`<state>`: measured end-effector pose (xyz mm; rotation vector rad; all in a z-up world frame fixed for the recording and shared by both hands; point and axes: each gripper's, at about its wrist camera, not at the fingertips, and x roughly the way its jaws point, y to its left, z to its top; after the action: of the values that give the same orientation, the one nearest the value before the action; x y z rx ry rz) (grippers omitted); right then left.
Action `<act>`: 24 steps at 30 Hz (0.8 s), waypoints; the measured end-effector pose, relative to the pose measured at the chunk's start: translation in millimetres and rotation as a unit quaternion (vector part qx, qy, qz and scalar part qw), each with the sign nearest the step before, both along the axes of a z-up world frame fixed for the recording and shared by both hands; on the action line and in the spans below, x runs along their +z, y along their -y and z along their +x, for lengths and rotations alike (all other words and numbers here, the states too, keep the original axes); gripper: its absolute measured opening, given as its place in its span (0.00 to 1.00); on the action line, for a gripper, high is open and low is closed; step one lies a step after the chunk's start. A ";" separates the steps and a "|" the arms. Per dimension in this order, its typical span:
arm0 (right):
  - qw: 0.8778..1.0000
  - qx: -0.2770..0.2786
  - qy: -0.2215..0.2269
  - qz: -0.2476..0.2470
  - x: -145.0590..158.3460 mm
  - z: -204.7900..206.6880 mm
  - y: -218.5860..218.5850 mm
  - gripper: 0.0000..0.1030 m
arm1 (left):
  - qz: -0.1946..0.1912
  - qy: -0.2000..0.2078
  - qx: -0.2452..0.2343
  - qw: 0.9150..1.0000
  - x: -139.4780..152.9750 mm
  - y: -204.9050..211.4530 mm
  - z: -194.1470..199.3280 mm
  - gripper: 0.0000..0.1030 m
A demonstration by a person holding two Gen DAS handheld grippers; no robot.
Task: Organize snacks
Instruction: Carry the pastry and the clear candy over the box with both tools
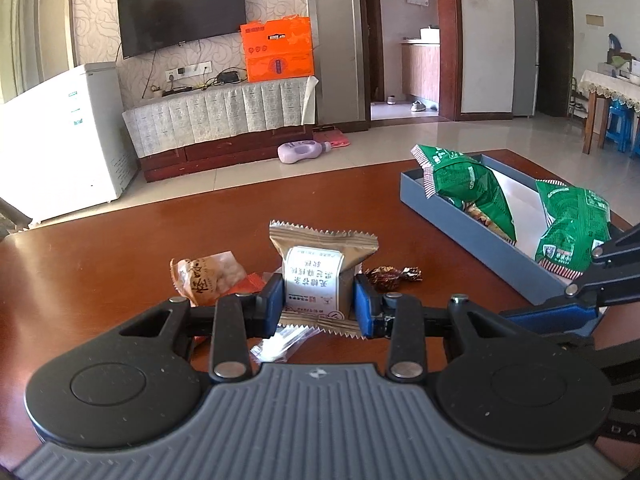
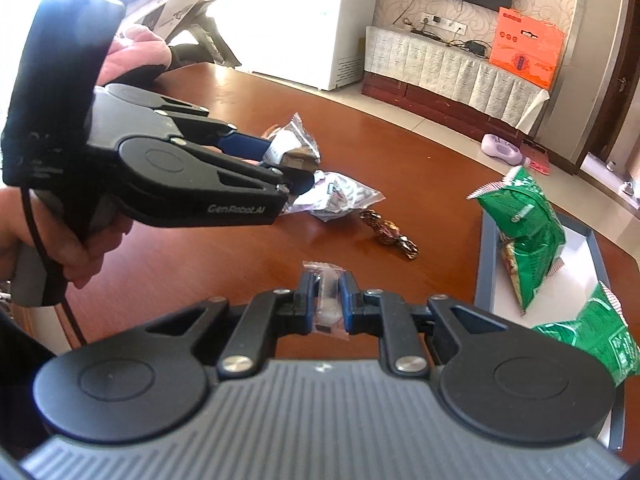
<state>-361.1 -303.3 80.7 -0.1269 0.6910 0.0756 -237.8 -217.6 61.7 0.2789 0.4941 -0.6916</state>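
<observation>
A: Snacks first, taking the grey tray [image 1: 472, 232] as the marker. What sits farthest left of it?

B: An orange packet [image 1: 206, 276] lies on the brown table [image 1: 120, 248], well left of the tray. Next comes the left gripper [image 1: 319, 300], its blue pads clamped on both sides of a tan cake packet [image 1: 320, 268] with a white label, held upright above the table.

A: And under that packet?

B: A clear wrapper [image 1: 280, 342] lies flat on the table just below it. Between the packet and the tray sits a dark brown candy [image 1: 394, 274], close to the tray's near wall but apart from it.

A: Inside the tray?

B: Two green bags [image 1: 468, 184], one at the far end and one [image 1: 572, 232] nearer, with a small orange pack tucked under the far one.

A: The right gripper?

B: The right gripper [image 2: 329, 300] is pinched shut on a small clear sachet [image 2: 326, 304], left of the tray and above the table. From that side the candy [image 2: 390, 229] lies beyond it.
</observation>
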 end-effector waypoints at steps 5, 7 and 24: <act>1.000 -0.011 0.005 0.001 2.7 -7.0 9.3 0.16 | 0.000 0.002 0.004 1.000 3.2 11.5 -3.7 0.41; 1.000 -0.013 0.008 0.003 4.2 -10.6 13.3 0.16 | -0.003 0.001 0.006 1.000 5.1 16.1 -5.4 0.41; 0.999 -0.044 0.026 0.012 12.4 -30.2 40.4 0.16 | -0.007 -0.005 0.006 1.000 5.8 49.3 -18.7 0.41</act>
<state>-391.3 -343.7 93.1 -0.0754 0.6418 -0.0035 -256.4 -266.9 67.5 0.2593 0.5011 -0.6839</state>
